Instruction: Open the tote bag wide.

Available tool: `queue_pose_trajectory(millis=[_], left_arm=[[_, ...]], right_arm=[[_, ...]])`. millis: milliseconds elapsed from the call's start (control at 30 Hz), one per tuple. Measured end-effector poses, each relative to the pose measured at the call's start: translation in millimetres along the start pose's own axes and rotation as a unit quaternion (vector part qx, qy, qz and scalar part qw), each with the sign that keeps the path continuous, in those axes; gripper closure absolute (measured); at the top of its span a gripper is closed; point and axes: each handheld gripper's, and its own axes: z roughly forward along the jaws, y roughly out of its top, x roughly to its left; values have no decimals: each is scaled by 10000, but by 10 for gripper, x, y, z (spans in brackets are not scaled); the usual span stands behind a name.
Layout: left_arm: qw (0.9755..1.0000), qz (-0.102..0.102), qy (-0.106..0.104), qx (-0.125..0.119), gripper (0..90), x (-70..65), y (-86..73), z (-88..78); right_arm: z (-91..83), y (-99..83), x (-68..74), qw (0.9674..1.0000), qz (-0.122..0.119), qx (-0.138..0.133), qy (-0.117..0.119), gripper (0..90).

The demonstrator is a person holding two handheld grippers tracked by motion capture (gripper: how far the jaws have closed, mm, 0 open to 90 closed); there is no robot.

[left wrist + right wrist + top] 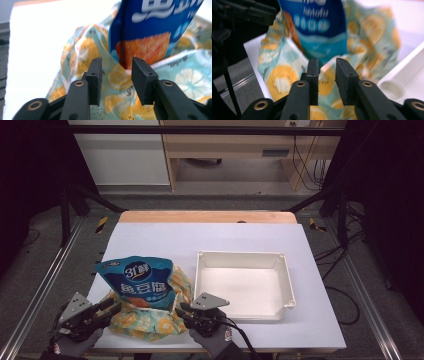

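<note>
Letting go: both grippers (111,309) (184,312) part-open, empty, beside the bag (145,317) holding a packet (137,280).
Next, probably, lifting clear toward the tray (287,280).

A laboratory or test room is indicated. A white rectangular worktop (150,240) with a wooden far edge is enclosed by a black metal frame (200,130) with slanted struts. Loose black cables (305,165) are seen beside pale wooden furniture (225,145), and grey carpet (45,250) covers the floor.
</note>
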Motion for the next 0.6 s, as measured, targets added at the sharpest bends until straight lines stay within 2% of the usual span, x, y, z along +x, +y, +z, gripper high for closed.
queue_pose_trajectory(millis=[267,433,600], left_arm=[[9990,-99,-12,-443,515,36,157,-112],[9980,-49,68,-630,495,42,290,-197],[9967,-99,65,-806,484,53,392,-260]], right_arm=[[-213,273,-119,9990,-37,-426,-105,572],[-306,386,-168,9982,-137,-547,-204,522],[-401,525,-230,9969,-37,-751,-211,484]])
